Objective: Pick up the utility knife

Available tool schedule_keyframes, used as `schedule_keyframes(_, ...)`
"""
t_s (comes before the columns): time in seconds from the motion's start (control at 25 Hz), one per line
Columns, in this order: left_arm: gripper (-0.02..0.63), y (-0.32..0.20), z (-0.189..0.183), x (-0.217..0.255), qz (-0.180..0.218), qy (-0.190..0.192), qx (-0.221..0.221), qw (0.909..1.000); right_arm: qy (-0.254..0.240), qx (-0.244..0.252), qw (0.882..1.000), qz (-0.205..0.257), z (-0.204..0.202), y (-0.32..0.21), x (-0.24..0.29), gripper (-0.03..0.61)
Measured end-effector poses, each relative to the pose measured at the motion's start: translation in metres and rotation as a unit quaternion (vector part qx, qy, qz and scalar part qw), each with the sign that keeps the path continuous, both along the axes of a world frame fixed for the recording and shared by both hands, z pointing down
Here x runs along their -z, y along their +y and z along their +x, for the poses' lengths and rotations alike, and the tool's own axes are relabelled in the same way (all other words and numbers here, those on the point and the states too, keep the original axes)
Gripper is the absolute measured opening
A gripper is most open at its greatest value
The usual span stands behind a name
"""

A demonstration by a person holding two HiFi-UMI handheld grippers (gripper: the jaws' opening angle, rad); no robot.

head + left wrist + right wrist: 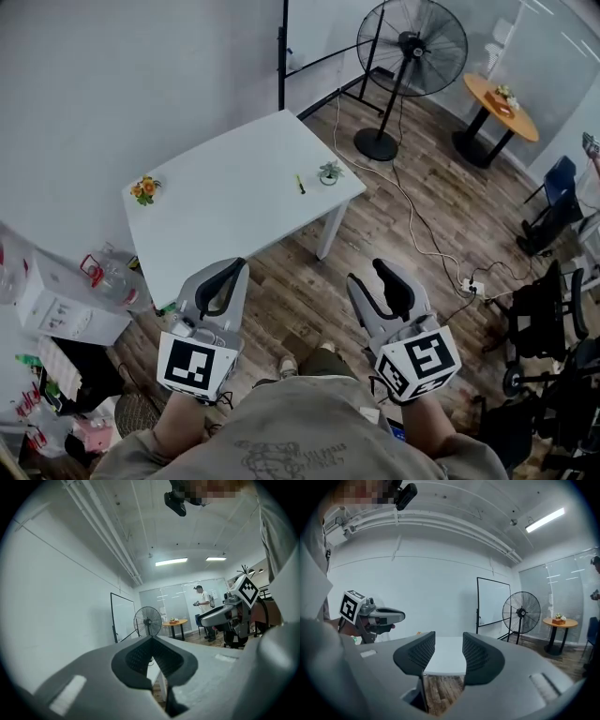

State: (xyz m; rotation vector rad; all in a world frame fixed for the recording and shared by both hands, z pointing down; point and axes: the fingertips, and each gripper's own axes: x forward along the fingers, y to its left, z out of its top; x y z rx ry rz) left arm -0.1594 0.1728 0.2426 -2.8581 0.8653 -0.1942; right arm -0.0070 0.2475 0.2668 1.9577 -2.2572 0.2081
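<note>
The utility knife (300, 184), a thin yellow-green and black stick, lies on the white table (234, 206) near its right end, beside a small green potted plant (329, 172). Both grippers are held close to the person's body, well short of the table and above the wooden floor. My left gripper (236, 267) is shut with its fingertips touching and nothing between them, as the left gripper view (151, 641) confirms. My right gripper (382, 270) is open with a narrow empty gap, and in the right gripper view (448, 644) it faces the table (445, 660).
A pot of orange flowers (145, 188) stands on the table's left corner. Behind the table are a whiteboard stand (281, 56), a floor fan (411, 47) and a round orange table (502, 103). A cable and power strip (472, 286) lie on the floor; boxes (56, 300) sit left.
</note>
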Motion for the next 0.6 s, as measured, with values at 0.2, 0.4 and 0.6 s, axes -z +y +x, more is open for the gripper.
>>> schedule_keyframes(0.2,0.000,-0.027,0.012,-0.011,-0.002,-0.007,-0.003,1.0000,-0.004,-0.001,1.000,-0.009,0.014,-0.028,-0.013,0.193)
schedule_keyframes(0.4,0.000,-0.059,0.038,-0.022,-0.009,-0.013,0.000,0.9999,-0.010,0.003,1.000,-0.012,0.039,-0.065,-0.025,0.193)
schedule_keyframes(0.6,0.000,-0.105,0.069,-0.029,-0.012,-0.026,0.011,0.9995,-0.015,0.019,1.000,-0.019,0.069,-0.113,-0.034,0.195)
